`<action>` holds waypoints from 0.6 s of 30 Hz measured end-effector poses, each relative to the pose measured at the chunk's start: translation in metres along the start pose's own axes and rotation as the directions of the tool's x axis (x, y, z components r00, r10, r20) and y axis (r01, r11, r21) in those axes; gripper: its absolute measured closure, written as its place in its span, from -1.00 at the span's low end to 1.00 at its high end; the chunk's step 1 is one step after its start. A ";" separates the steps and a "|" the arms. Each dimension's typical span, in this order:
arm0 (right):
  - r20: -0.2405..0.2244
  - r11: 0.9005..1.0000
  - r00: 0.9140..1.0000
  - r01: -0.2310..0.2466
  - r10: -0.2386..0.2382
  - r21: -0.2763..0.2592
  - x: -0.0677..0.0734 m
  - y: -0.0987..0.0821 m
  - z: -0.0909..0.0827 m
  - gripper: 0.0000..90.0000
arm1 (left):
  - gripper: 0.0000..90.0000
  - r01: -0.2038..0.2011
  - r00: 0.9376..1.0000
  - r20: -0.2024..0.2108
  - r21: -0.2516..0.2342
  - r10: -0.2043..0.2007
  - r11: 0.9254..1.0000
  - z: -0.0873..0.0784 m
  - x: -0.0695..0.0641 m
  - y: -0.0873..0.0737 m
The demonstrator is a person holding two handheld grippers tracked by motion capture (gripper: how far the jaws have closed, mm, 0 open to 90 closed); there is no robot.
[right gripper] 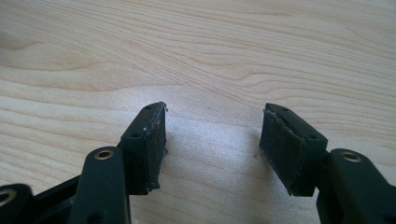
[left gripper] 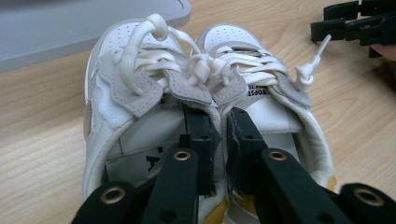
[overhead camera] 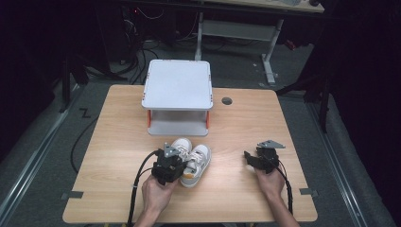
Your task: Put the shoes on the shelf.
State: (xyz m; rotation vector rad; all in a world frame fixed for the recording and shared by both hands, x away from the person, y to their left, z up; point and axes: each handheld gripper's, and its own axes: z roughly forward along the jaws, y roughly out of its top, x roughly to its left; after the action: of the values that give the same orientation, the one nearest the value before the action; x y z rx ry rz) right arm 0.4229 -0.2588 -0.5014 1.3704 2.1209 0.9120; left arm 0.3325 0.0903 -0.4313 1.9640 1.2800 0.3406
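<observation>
A pair of small white sneakers with grey patches, white laces and yellow heels [overhead camera: 195,161] lies side by side on the wooden table [overhead camera: 113,127], toes toward the grey stand. My left gripper [left gripper: 219,123] reaches in from the heel end, one jaw inside each shoe, and is shut on their two touching inner collars. The left shoe [left gripper: 126,70] and the right shoe [left gripper: 261,60] are pressed together; the high view has this gripper [overhead camera: 181,159] over their heels. My right gripper [right gripper: 212,130] stands open just above bare wood, to the right of the shoes [overhead camera: 253,152].
A grey two-level stand with orange posts [overhead camera: 178,85] sits at the table's far middle, its lower shelf open toward me. A round cable hole [overhead camera: 227,100] lies to its right. Cables trail from both grippers over the near edge.
</observation>
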 end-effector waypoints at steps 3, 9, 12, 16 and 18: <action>0.000 1.000 1.000 0.000 0.000 0.000 0.000 0.000 0.000 -0.09 | 0.82 0.006 1.000 -0.004 -0.005 -0.006 1.000 -0.002 0.007 0.003; -0.003 1.000 1.000 -0.005 0.005 0.002 0.000 0.001 0.001 -0.13 | 0.82 0.016 1.000 -0.002 -0.032 -0.016 0.999 -0.005 0.017 0.007; 0.002 1.000 1.000 -0.003 0.003 0.003 0.000 0.001 0.001 -0.12 | 0.82 0.006 1.000 -0.011 -0.034 -0.006 0.999 -0.004 0.020 0.012; -0.020 1.000 1.000 0.004 -0.004 0.029 0.002 0.003 -0.003 0.04 | 0.82 0.007 1.000 -0.015 -0.040 -0.007 0.999 -0.001 0.027 0.019; -0.049 1.000 0.999 0.002 -0.001 0.028 0.005 0.003 -0.004 0.07 | 0.82 0.009 1.000 -0.022 -0.043 -0.010 0.999 0.001 0.031 0.021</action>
State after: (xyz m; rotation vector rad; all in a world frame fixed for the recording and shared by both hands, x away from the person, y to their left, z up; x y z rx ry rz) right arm 0.4199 -0.2547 -0.4961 1.3730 2.1791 0.9275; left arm 0.3611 0.1126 -0.4223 1.9227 1.2858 0.3830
